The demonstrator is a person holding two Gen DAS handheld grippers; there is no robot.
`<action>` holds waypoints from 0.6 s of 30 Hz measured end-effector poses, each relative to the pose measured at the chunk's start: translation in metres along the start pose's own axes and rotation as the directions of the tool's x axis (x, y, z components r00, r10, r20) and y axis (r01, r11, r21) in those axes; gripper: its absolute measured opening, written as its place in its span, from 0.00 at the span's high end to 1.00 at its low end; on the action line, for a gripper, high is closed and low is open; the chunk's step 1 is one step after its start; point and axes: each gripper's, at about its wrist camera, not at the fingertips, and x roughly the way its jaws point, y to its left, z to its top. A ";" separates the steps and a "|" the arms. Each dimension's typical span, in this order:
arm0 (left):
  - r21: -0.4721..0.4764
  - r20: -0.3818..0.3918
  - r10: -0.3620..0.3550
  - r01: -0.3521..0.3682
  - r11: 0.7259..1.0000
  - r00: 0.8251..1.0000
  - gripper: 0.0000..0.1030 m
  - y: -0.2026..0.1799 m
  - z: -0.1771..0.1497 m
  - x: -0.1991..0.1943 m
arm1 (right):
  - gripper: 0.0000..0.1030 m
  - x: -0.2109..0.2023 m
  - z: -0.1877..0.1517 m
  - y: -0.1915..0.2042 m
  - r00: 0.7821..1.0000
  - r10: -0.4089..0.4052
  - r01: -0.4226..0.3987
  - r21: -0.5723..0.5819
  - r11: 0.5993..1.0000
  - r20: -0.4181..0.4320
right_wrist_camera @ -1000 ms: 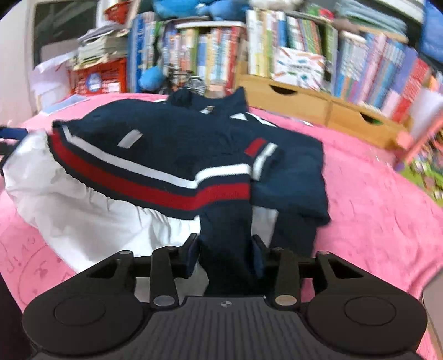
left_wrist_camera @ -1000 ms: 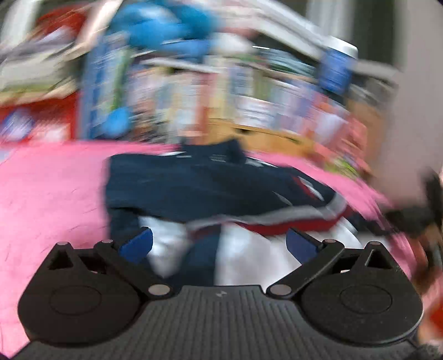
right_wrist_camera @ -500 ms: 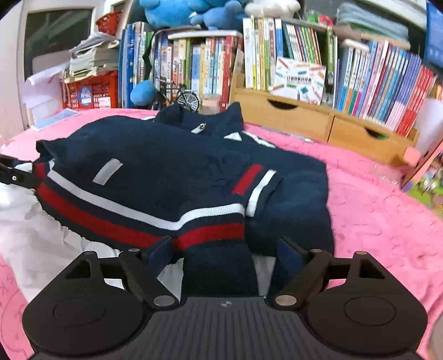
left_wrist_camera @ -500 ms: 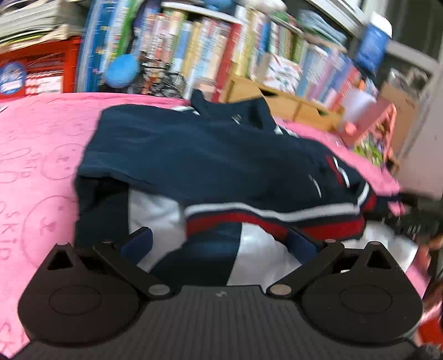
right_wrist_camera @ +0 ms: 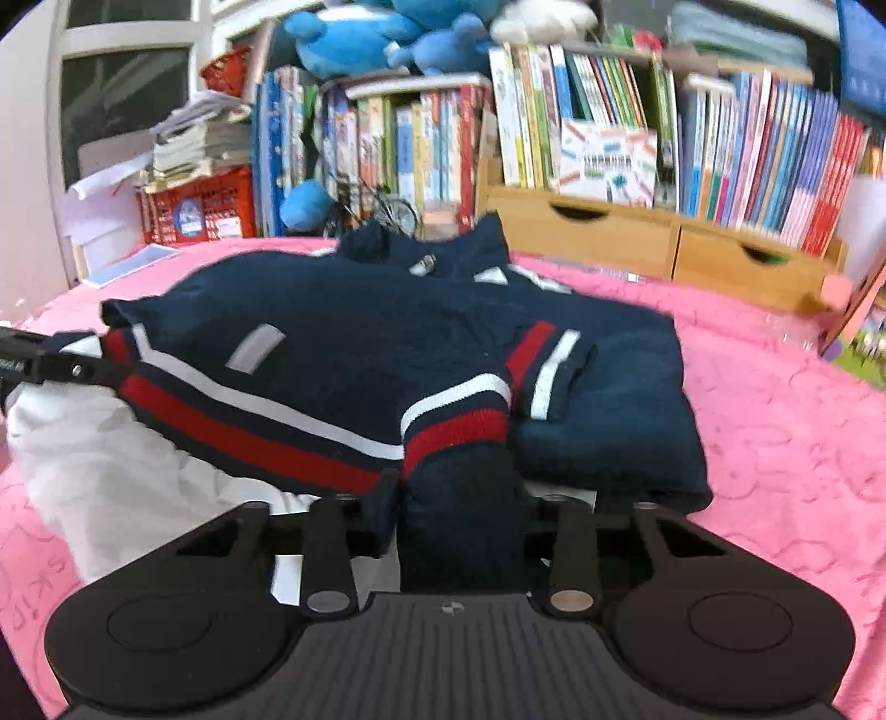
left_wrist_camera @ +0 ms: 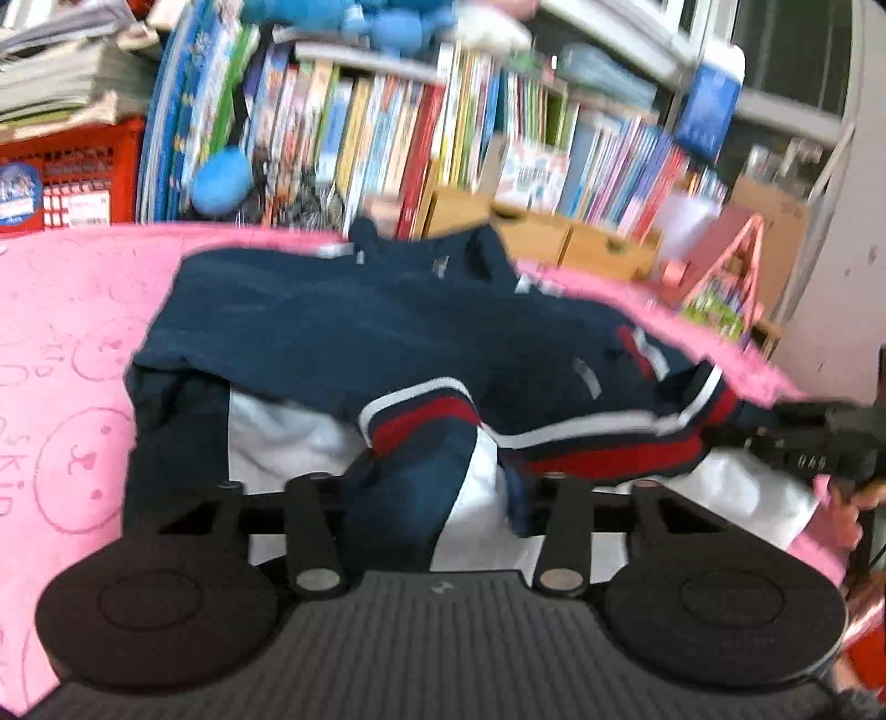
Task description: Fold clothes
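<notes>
Navy jacket [right_wrist_camera: 354, 354] with red and white bands and a white lining, lying partly folded on the pink blanket [right_wrist_camera: 786, 421], collar toward the bookshelf [right_wrist_camera: 554, 127]. Left gripper [left_wrist_camera: 437, 493] at the near hem on one side, jaws closing with navy and white cloth bunched between them and filling the gap. Right gripper [right_wrist_camera: 459, 498] at the near hem on the other side, jaws closing around a thick roll of navy cloth just below the red band, cloth touching both sides. Seen in the right wrist view at the far left edge, black tip of the other tool against the white lining. Seen in the left wrist view at the right edge, blurred black tool and part of a hand [left_wrist_camera: 853, 509]. Behind the blanket: red crate [right_wrist_camera: 199, 210], wooden drawers [right_wrist_camera: 664, 238], blue plush toys [right_wrist_camera: 360, 39]
</notes>
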 end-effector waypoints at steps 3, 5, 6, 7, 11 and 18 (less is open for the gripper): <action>-0.007 0.092 -0.031 0.032 0.999 0.995 0.64 -0.006 0.004 -0.025 | 0.71 -0.019 0.002 0.002 0.999 0.016 -0.016 0.011 1.000 0.045; 0.029 0.148 -0.024 0.020 0.999 0.989 0.66 -0.015 0.013 -0.037 | 0.72 -0.034 0.007 0.003 0.995 0.023 -0.025 0.023 0.999 0.098; 0.055 0.174 -0.010 0.000 0.998 0.985 0.66 -0.020 0.020 -0.040 | 0.72 -0.041 0.012 0.003 0.992 0.024 -0.028 0.027 0.999 0.126; 0.083 0.196 0.004 -0.020 0.996 0.981 0.67 -0.025 0.028 -0.042 | 0.73 -0.045 0.020 0.004 0.988 0.020 -0.024 0.023 0.999 0.156; 0.166 0.248 0.080 -0.123 0.978 0.965 0.67 -0.038 0.080 -0.019 | 0.73 -0.045 0.065 0.006 0.967 -0.024 0.030 -0.020 0.999 0.254; 0.256 0.220 0.233 -0.286 0.923 0.947 0.67 -0.015 0.139 0.070 | 0.73 0.025 0.152 -0.032 0.962 -0.077 0.072 0.031 0.997 0.261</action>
